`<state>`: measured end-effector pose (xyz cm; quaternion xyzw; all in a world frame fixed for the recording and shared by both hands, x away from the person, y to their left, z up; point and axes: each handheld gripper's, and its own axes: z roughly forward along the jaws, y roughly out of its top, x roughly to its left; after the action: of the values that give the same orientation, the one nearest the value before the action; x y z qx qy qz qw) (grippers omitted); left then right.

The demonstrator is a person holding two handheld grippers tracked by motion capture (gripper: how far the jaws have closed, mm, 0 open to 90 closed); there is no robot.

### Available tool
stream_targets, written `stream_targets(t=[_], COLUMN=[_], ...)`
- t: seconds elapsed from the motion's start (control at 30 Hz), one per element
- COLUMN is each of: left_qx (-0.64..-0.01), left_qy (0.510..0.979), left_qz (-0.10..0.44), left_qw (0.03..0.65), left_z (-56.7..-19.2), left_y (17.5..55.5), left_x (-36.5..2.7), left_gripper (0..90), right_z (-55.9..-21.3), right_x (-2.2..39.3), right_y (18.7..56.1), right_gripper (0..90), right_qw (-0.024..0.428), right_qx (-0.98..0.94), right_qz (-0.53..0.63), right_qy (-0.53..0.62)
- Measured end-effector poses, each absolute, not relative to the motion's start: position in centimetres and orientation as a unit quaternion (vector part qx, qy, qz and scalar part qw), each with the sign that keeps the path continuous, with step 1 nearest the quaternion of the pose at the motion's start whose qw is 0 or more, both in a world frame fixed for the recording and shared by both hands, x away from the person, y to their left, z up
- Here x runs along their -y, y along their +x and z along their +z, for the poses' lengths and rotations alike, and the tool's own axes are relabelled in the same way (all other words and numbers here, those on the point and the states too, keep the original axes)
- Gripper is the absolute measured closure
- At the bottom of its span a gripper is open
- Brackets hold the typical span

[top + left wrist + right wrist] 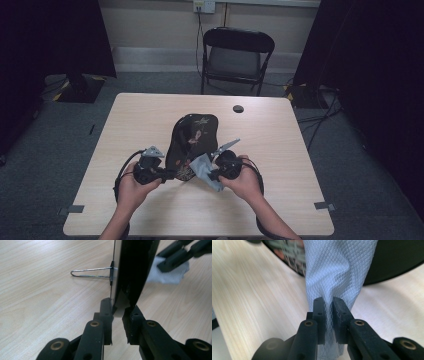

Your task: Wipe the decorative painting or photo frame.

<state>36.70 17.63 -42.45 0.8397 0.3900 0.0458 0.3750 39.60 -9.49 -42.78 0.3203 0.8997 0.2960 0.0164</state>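
A dark, rounded panel (192,137) with a flower pattern on its face stands tilted on the table. My left gripper (169,174) is shut on its lower left edge. In the left gripper view the jaws (120,312) clamp the panel (132,267) edge-on, and a wire stand (90,273) sticks out from its back. My right gripper (213,174) is shut on a pale blue cloth (202,166) that lies against the panel's lower right. In the right gripper view the cloth (339,270) rises from between the pads of that gripper (329,307), with the panel (392,260) behind it.
The light wooden table (150,115) carries a small black round spot (238,108) near its far edge. A black folding chair (237,55) stands beyond the table. In the left gripper view, the right gripper (180,255) shows behind the panel, on the cloth (170,275).
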Motion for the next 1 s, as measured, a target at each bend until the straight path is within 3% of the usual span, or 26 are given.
stream_targets(t=[0.3, 0.5, 0.73, 1.0], left_qx=[-0.390, -0.391, -0.393, -0.393], left_qy=[0.839, 0.839, 0.837, 0.837], left_qz=[0.048, 0.048, 0.049, 0.049], left_qw=[0.376, 0.376, 0.377, 0.377], left_z=[-42.5, -42.5, -42.5, -42.5], left_y=[36.7, 36.7, 36.7, 36.7], left_x=[-17.6, -17.6, -17.6, -17.6], left_gripper=[78.6, 78.6, 78.6, 78.6], right_z=[-46.1, -46.3, -42.9, -36.4], right_x=[9.9, 10.2, 10.7, 10.2], right_y=[39.0, 38.8, 38.9, 39.3], right_gripper=[82.1, 82.0, 82.1, 82.1], right_qw=[0.000, -0.003, 0.019, 0.055], right_qx=[-0.904, -0.900, -0.900, -0.898], right_qz=[0.273, 0.279, 0.294, 0.326], right_qy=[0.330, 0.334, 0.321, 0.291])
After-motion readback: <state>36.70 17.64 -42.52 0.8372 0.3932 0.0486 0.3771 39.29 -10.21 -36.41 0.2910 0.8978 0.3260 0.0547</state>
